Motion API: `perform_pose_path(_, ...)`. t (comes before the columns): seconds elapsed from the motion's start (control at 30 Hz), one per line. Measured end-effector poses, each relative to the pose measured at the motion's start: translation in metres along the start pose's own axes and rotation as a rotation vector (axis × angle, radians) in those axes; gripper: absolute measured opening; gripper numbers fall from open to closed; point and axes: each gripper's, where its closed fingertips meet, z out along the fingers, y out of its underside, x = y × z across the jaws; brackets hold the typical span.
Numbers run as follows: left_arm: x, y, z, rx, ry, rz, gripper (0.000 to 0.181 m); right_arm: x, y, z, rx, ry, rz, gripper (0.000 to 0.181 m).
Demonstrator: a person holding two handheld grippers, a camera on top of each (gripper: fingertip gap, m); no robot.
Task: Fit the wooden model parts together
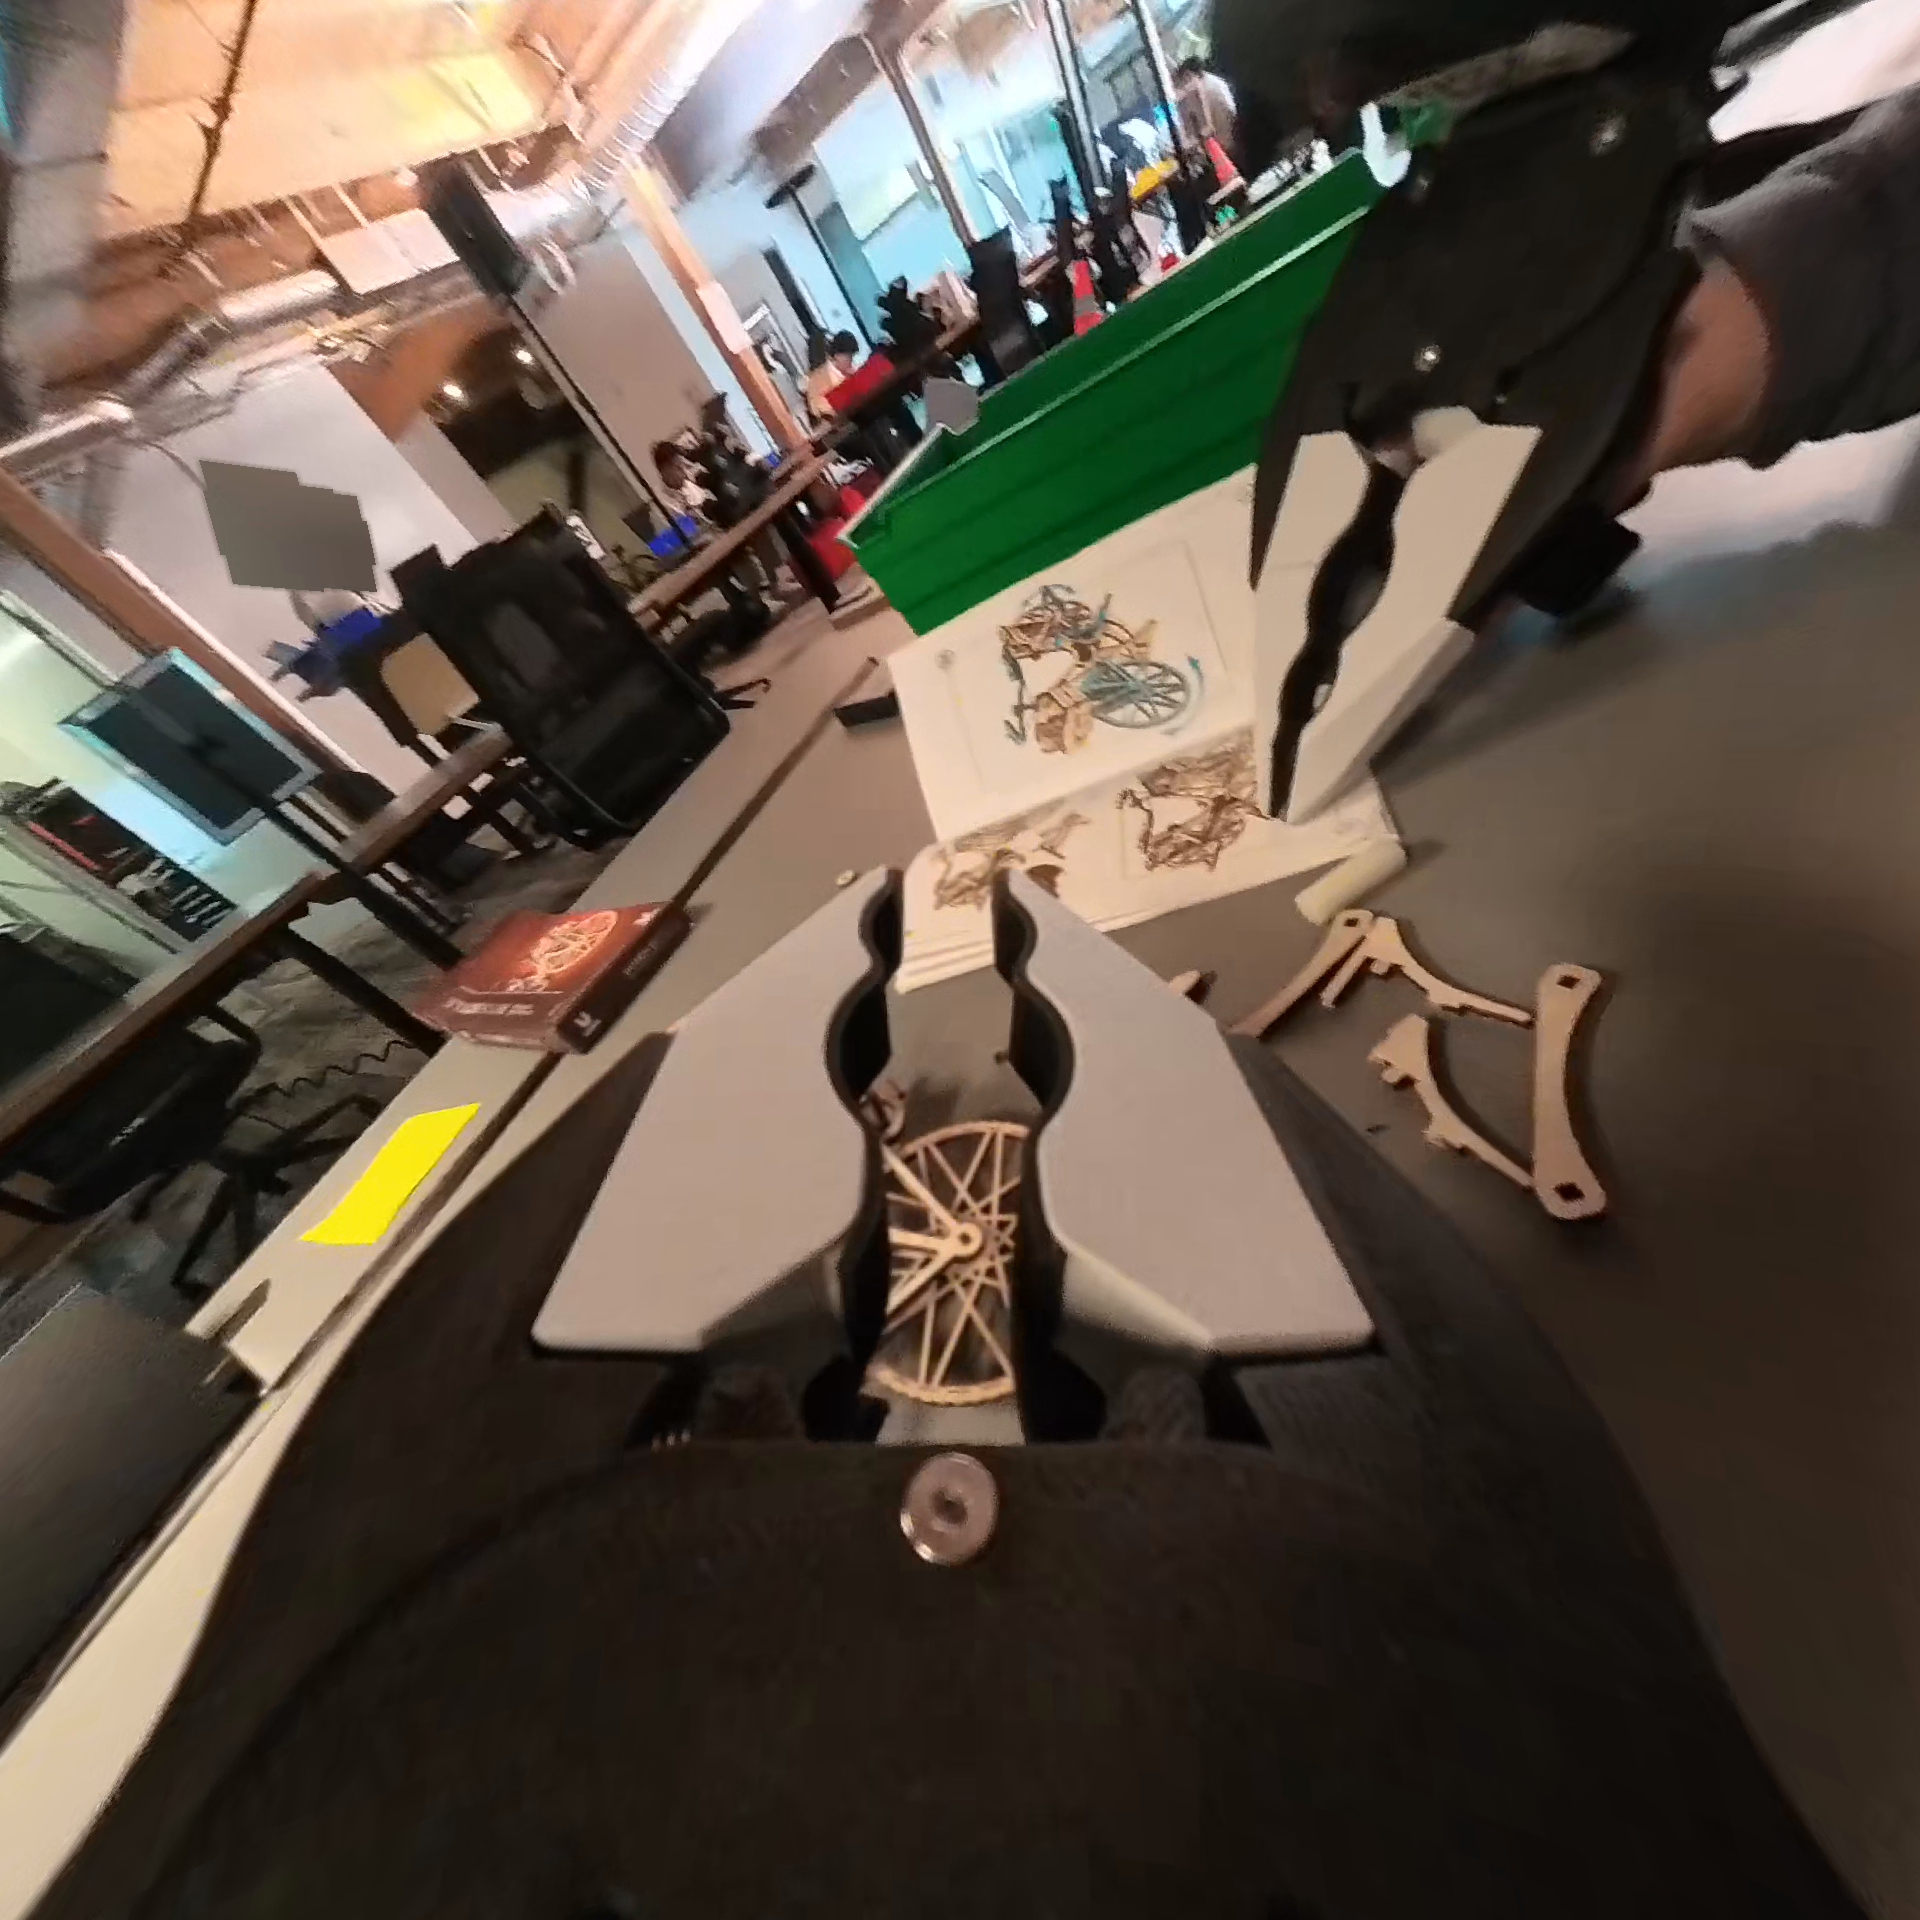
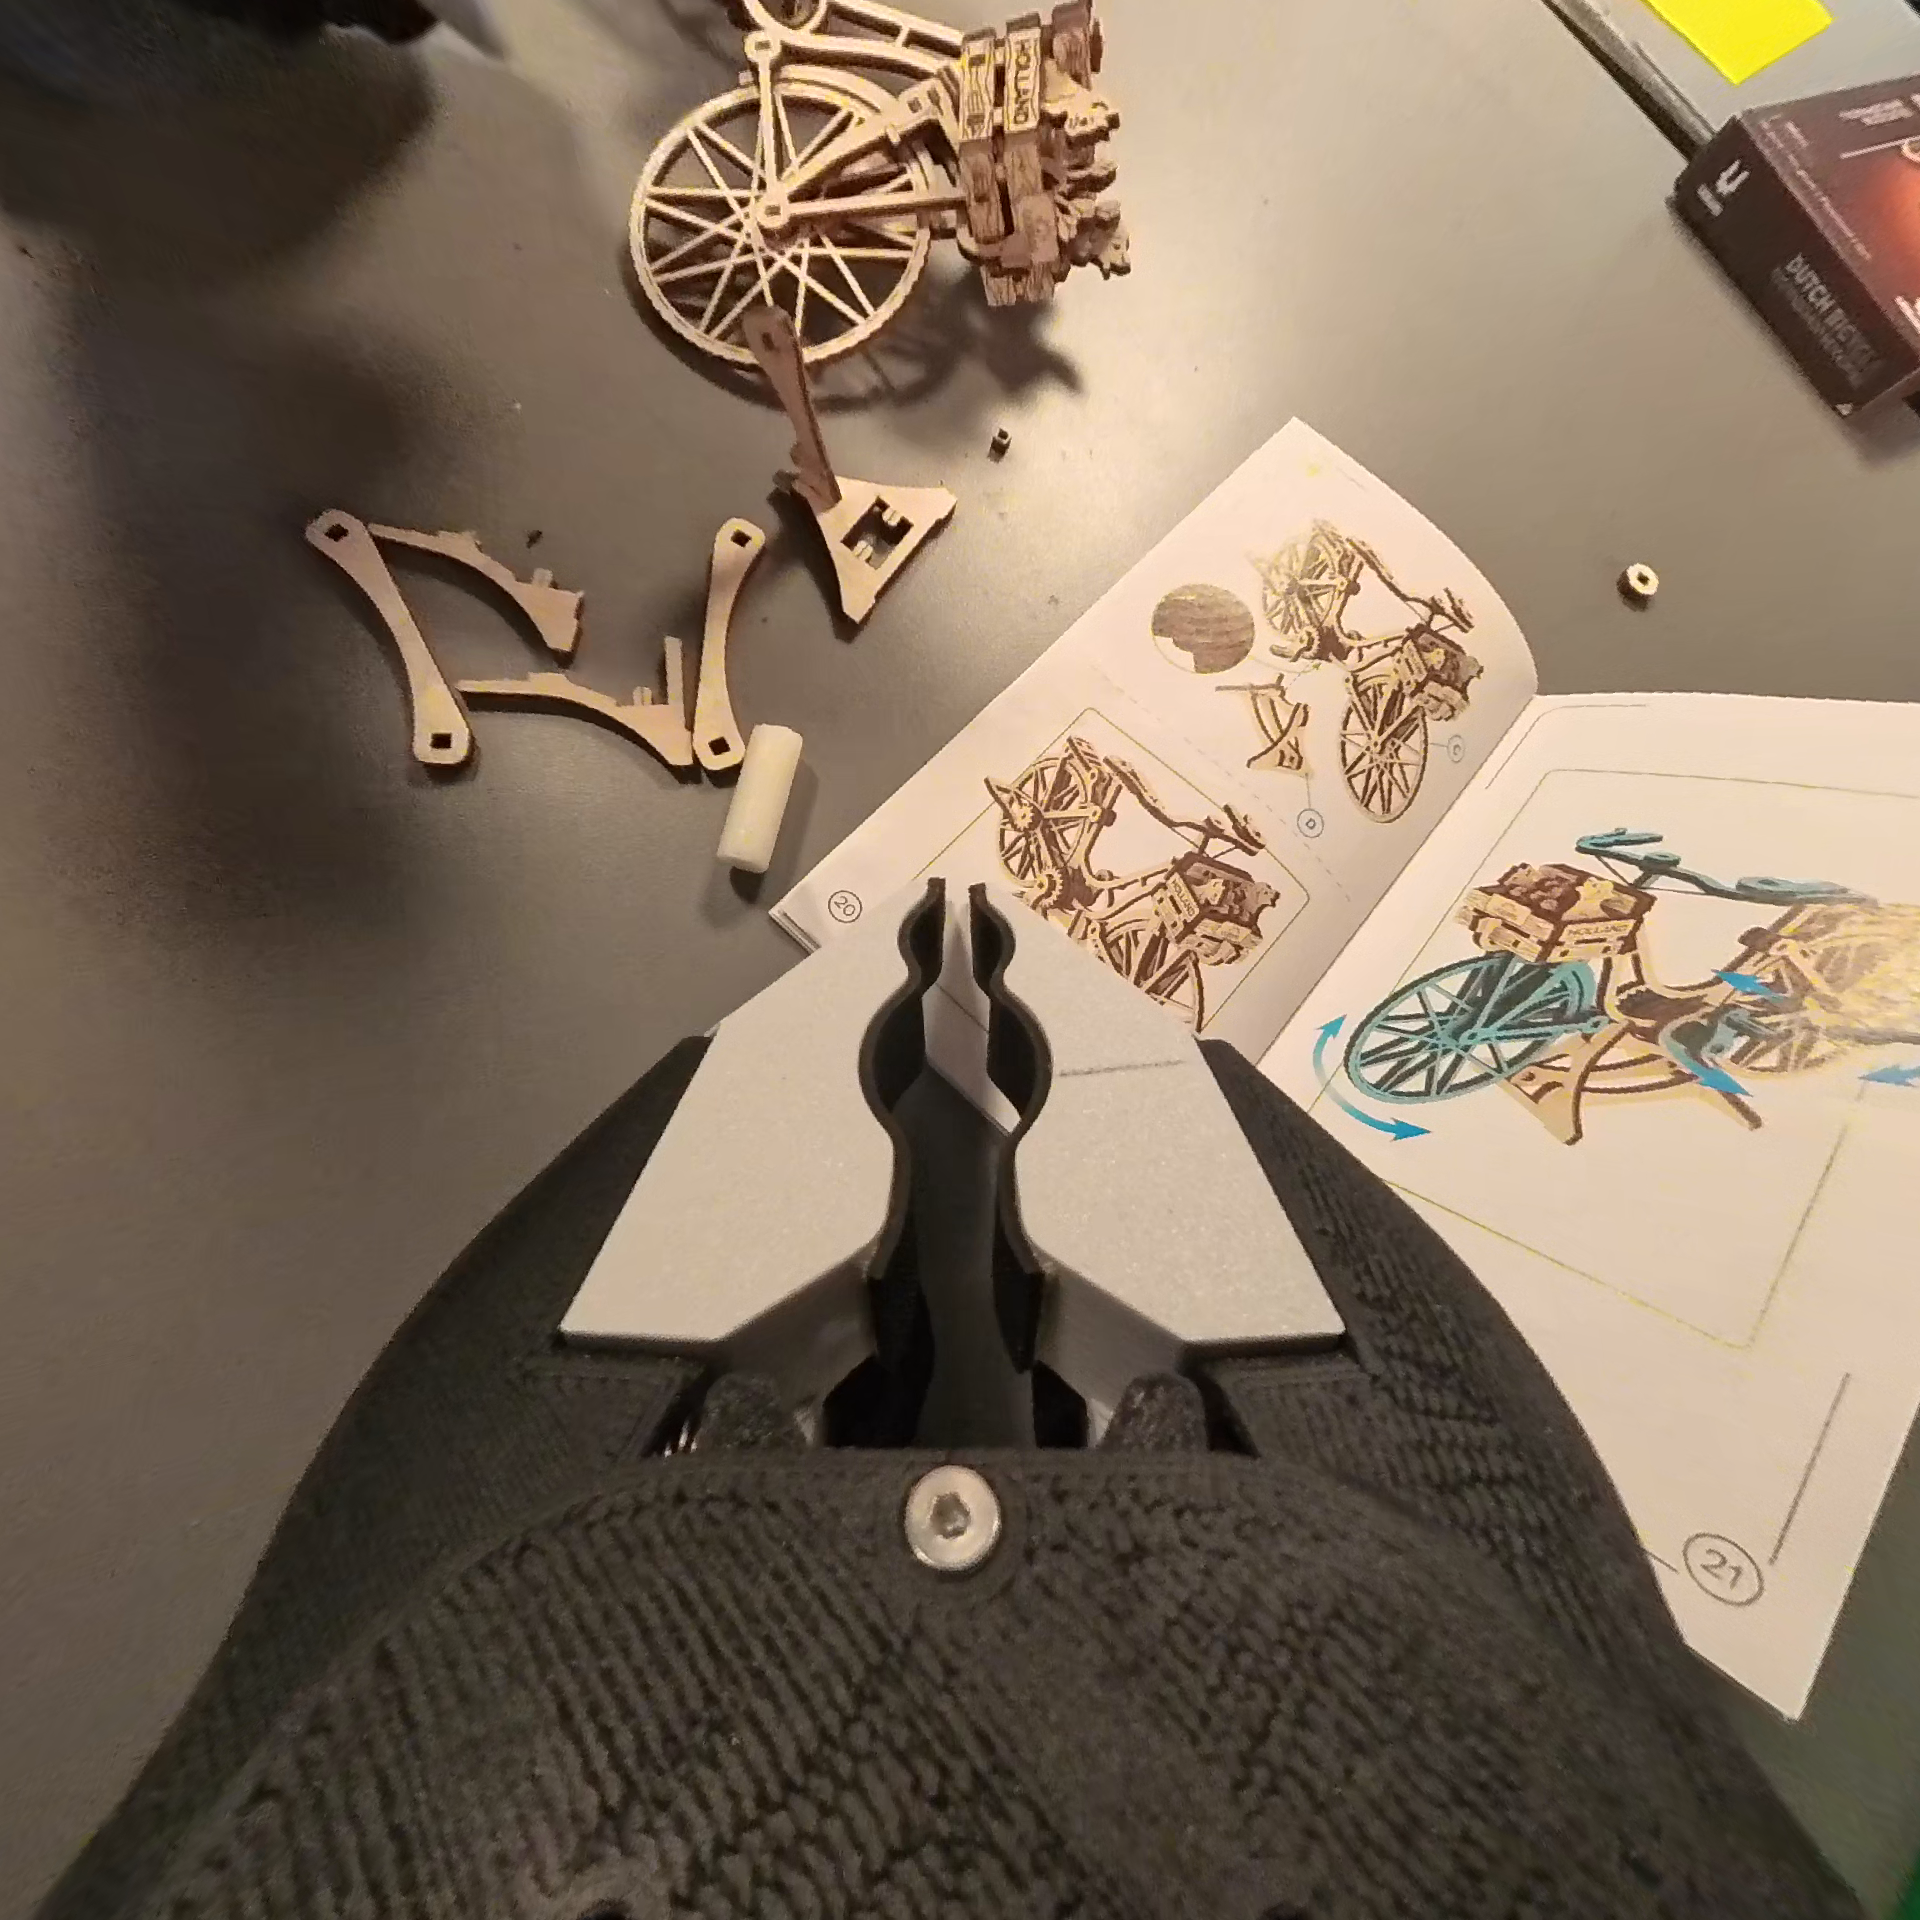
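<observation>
Showing pale tan on the wooden bicycle model (image 2: 831, 197), with thin star-patterned spokes in its wheel. Matching in light tan: the loose curved wooden pieces (image 2: 540, 644). Lying matte dark grey, the table (image 2: 1299, 260). Carrying brown and teal drawings on white, the open booklet (image 2: 1455, 883). Glowing bright green, the bin (image 1: 1091, 447). Combining black bodies with light grey fingers, the left tool (image 1: 943, 914) and right tool (image 2: 956, 904).
</observation>
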Motion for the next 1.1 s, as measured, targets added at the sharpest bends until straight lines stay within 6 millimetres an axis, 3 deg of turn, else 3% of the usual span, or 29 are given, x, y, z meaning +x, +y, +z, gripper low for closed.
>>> perform_pose_path(0.23,-0.009,0.001,-0.001,0.015,-0.020,-0.063,0.016,0.000,0.000,0.000,-0.001,0.003,-0.007,0.003)
perform_pose_path(1.1,-0.002,0.011,0.006,-0.041,0.035,-0.084,0.010,-0.001,0.000,0.000,0.001,-0.003,-0.006,0.001)
